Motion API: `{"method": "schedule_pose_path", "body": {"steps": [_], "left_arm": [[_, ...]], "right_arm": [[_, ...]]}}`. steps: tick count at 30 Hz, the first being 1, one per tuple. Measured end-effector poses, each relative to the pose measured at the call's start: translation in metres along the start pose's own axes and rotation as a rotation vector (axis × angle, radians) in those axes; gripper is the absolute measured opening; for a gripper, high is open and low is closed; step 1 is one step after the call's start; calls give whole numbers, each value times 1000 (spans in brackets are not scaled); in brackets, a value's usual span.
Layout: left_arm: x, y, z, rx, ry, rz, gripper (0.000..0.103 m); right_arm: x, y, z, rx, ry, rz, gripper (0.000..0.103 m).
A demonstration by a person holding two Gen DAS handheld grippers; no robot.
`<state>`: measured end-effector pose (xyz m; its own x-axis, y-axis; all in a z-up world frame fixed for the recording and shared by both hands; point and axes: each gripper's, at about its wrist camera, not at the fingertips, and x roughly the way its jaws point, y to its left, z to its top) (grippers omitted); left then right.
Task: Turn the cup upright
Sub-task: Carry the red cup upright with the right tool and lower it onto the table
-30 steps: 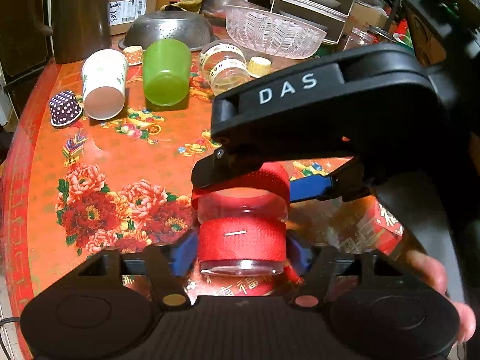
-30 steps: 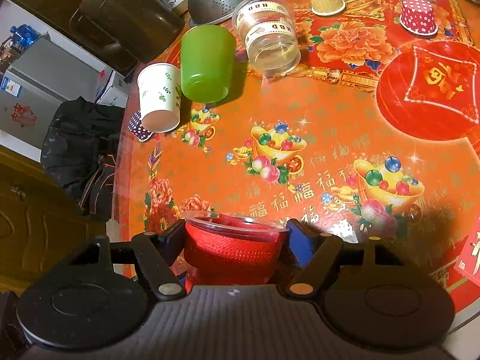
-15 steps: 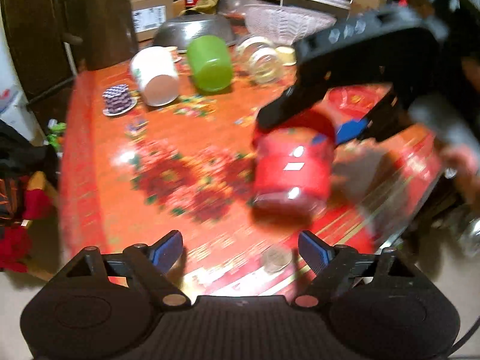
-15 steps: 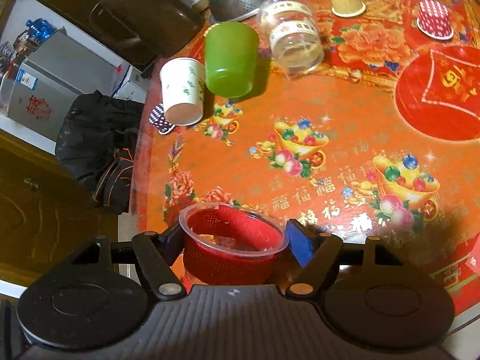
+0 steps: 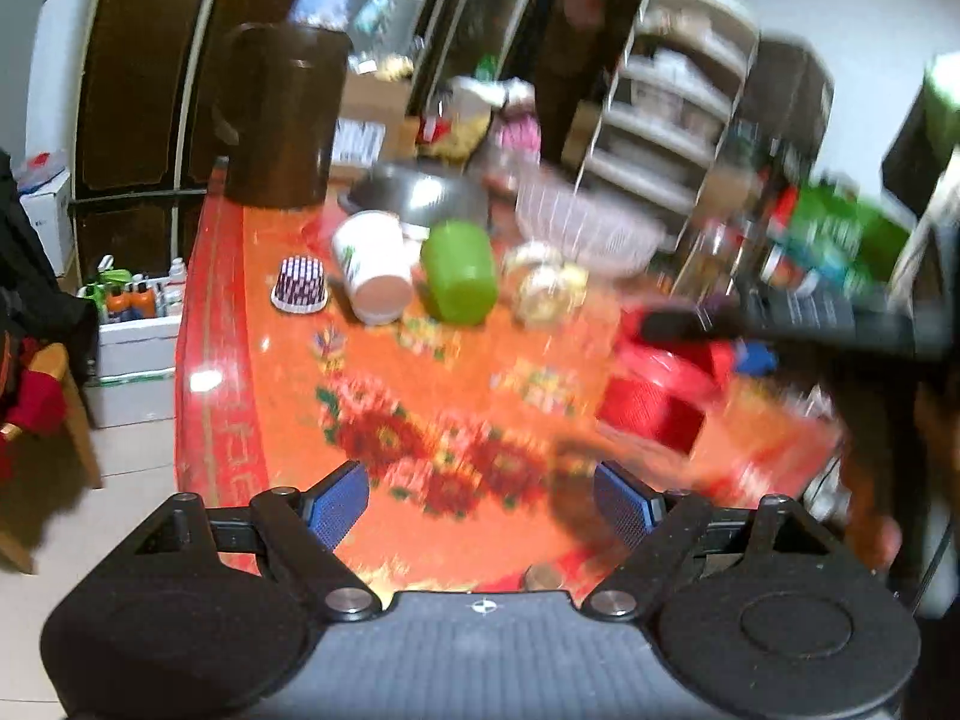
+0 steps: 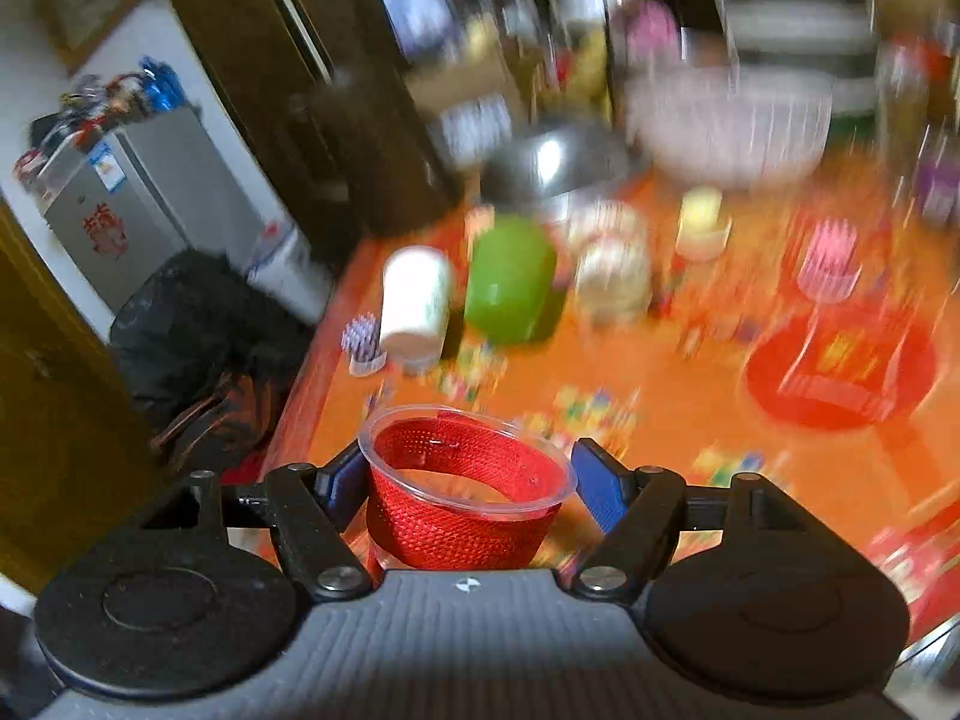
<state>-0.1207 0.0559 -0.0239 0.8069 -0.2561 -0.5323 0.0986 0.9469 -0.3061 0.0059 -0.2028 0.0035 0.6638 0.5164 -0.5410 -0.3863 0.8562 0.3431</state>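
The clear cup with the red mesh sleeve (image 6: 462, 510) sits between the blue pads of my right gripper (image 6: 468, 489), mouth up and tilted a little toward the camera. The right gripper is shut on it. In the left wrist view the same cup (image 5: 654, 402) shows blurred at the right, held by the right gripper's black body (image 5: 798, 324) above the table. My left gripper (image 5: 483, 504) is open and empty, well back from the cup, near the table's front edge.
On the red flowered tablecloth (image 5: 420, 420) at the back lie a white paper cup (image 5: 372, 270), a green cup (image 5: 459, 276) and a clear jar (image 5: 546, 288). A dark pitcher (image 5: 276, 120), a steel colander (image 5: 420, 192) and a clear bowl (image 5: 576, 222) stand behind.
My left gripper let go of the cup and pulled back from it. My right gripper kept hold of the cup and turned it mouth up, lifting it.
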Motion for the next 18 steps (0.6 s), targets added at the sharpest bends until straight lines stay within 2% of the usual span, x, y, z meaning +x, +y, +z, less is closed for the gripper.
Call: {"method": "schedule_pose_path", "body": {"steps": [4, 6, 8, 11, 18], "left_arm": [[-2, -3, 0, -19, -80, -28, 85], [-1, -7, 1, -7, -98, -32, 85], [1, -9, 1, -1, -110, -41, 85], [5, -11, 2, -8, -112, -60, 86], [14, -15, -1, -18, -110, -73, 86]], "right_arm": [[-31, 16, -37, -212, -278, -98, 74], [-33, 14, -58, -253, -354, -123, 74], [-27, 10, -76, -278, -400, -134, 74], [-11, 5, -96, -318, -446, -194, 74], [10, 3, -122, -421, -528, -313, 74]]}}
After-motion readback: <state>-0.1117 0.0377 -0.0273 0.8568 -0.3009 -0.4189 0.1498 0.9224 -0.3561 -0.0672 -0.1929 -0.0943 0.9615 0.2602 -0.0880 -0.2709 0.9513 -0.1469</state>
